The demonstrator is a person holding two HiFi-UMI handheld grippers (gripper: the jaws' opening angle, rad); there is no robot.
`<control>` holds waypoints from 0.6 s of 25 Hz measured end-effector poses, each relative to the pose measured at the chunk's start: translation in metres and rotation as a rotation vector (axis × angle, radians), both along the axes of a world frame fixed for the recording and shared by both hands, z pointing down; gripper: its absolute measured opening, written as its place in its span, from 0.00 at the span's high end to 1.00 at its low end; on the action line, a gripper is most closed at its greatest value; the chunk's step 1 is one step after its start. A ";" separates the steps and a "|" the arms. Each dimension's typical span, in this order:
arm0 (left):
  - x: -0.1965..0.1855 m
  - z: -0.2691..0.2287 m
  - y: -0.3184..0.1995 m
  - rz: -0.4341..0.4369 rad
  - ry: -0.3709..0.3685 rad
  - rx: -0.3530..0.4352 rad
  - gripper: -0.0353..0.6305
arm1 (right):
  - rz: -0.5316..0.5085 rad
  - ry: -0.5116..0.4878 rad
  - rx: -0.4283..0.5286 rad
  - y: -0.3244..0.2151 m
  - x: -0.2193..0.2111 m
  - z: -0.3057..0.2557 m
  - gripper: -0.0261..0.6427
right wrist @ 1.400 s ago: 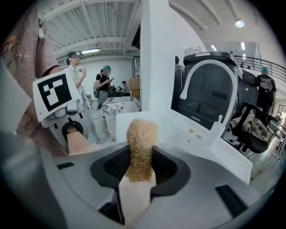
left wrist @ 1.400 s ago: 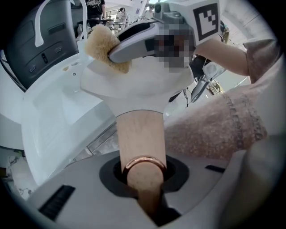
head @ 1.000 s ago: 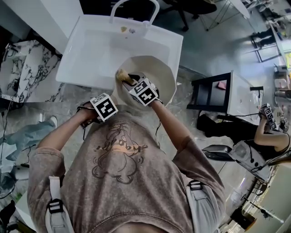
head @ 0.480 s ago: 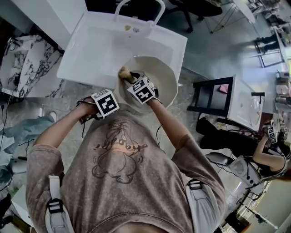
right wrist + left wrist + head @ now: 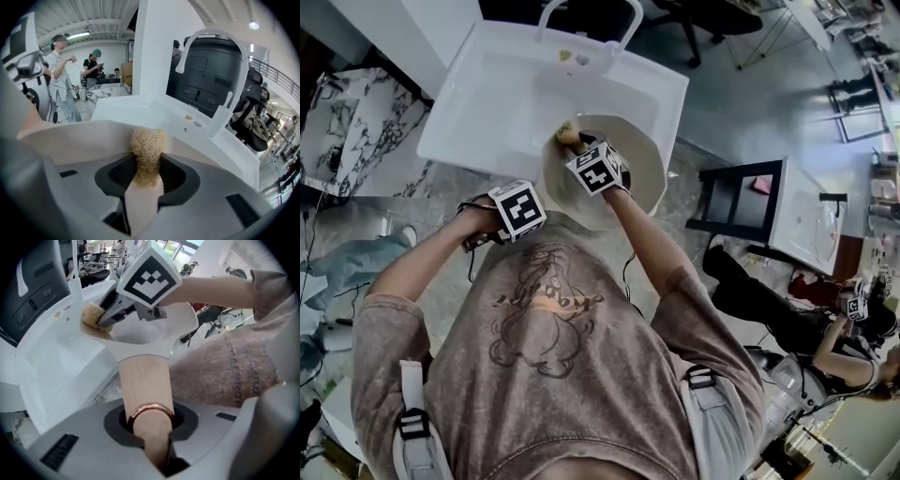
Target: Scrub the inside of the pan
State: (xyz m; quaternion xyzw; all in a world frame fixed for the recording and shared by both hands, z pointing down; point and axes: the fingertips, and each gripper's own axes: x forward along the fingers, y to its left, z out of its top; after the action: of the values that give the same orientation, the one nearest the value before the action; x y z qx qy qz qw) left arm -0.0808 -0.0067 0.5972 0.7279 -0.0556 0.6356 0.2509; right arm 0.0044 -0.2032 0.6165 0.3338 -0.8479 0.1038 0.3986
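Observation:
A cream pan (image 5: 633, 178) is tilted over the white sink (image 5: 487, 103). Its wooden handle (image 5: 144, 380), which has a copper ring, runs back into my left gripper (image 5: 147, 423), and the jaws are shut on it. My right gripper (image 5: 579, 145) reaches into the pan, shut on a tan fibrous scrubber (image 5: 569, 134) that presses on the pan's inner wall near its far left rim. The right gripper view shows the scrubber (image 5: 148, 147) between the jaws of my right gripper (image 5: 147, 176), with the pan's wall (image 5: 70, 138) just beyond. In the left gripper view the scrubber (image 5: 92, 315) touches the pan (image 5: 185, 317).
A white arched faucet (image 5: 586, 19) stands at the sink's far edge. A marble counter (image 5: 347, 122) lies to the left and a black stand (image 5: 741, 192) to the right. People (image 5: 61, 70) stand in the background.
My right gripper has carried the scrubber up and away along the pan's inside, toward the far rim. The left gripper and handle have barely moved.

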 end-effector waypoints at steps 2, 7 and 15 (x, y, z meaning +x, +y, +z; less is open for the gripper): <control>0.002 -0.003 0.001 0.002 0.007 -0.002 0.83 | 0.017 0.023 0.007 -0.009 0.007 0.001 0.72; 0.004 -0.007 0.001 0.004 0.006 -0.008 0.83 | -0.004 0.090 0.025 -0.018 0.020 0.003 0.72; 0.007 -0.010 0.001 0.003 0.010 -0.018 0.82 | -0.063 0.258 0.037 -0.027 0.053 0.012 0.73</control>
State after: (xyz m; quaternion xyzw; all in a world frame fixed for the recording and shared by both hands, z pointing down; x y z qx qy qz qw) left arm -0.0734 -0.0059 0.5873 0.7290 -0.0475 0.6329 0.2565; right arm 0.0571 -0.2299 0.6287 0.3248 -0.8014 0.0315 0.5013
